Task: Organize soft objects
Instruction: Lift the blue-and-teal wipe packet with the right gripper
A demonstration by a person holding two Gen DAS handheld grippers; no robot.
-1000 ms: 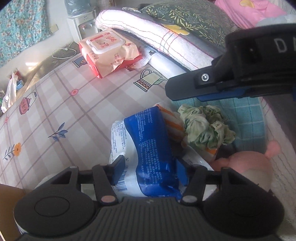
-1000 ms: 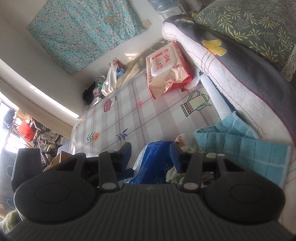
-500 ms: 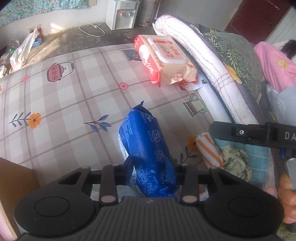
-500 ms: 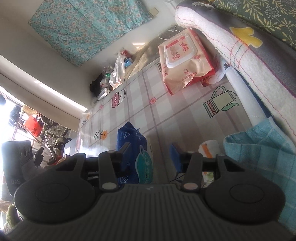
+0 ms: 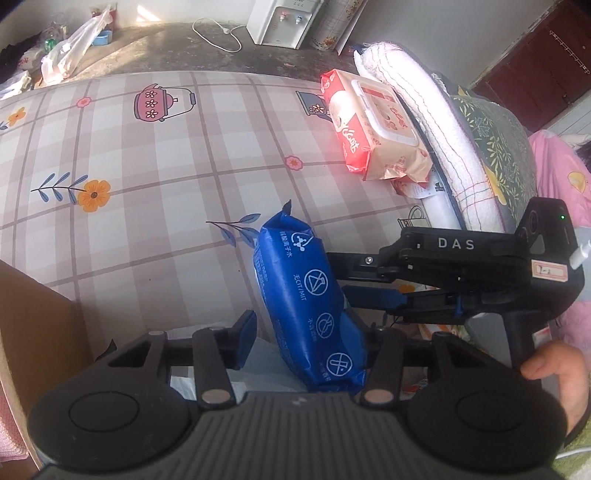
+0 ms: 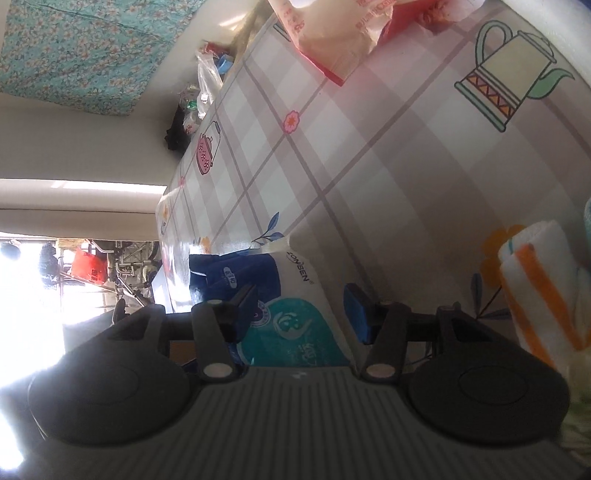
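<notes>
Changes since half a second ago: left claw (image 5: 306,341) has gone from clamping the blue pack (image 5: 308,302) to standing wide, its left finger (image 5: 245,338) clear of the wrapper, its right finger hidden behind the pack; the pack now stands upright on the checked cloth (image 5: 147,155), leaning toward that right finger; whether it touches cannot be told; right claw (image 5: 373,284) has come in from the right, its blue-tipped fingers (image 5: 369,298) reaching to just beside the pack, where before it lay farther right and level with the striped roll.

Right claw, own view (image 6: 301,312): jaws wide apart, nothing gripped; pack (image 6: 295,314) between them, showing its white and teal face, nearer the left finger (image 6: 242,310); right finger (image 6: 356,312) apart from it.

Surroundings: red-and-cream wipes packet (image 5: 376,125) far right on the cloth, beside a rolled white blanket (image 5: 428,122); orange-striped rolled cloth (image 6: 543,291) right of the right claw, well apart from the pack; water dispenser (image 5: 282,22) and plastic bags (image 5: 74,48) on the floor beyond; brown cardboard edge (image 5: 40,325) at lower left; a hand (image 5: 561,376) on the right claw's handle.
</notes>
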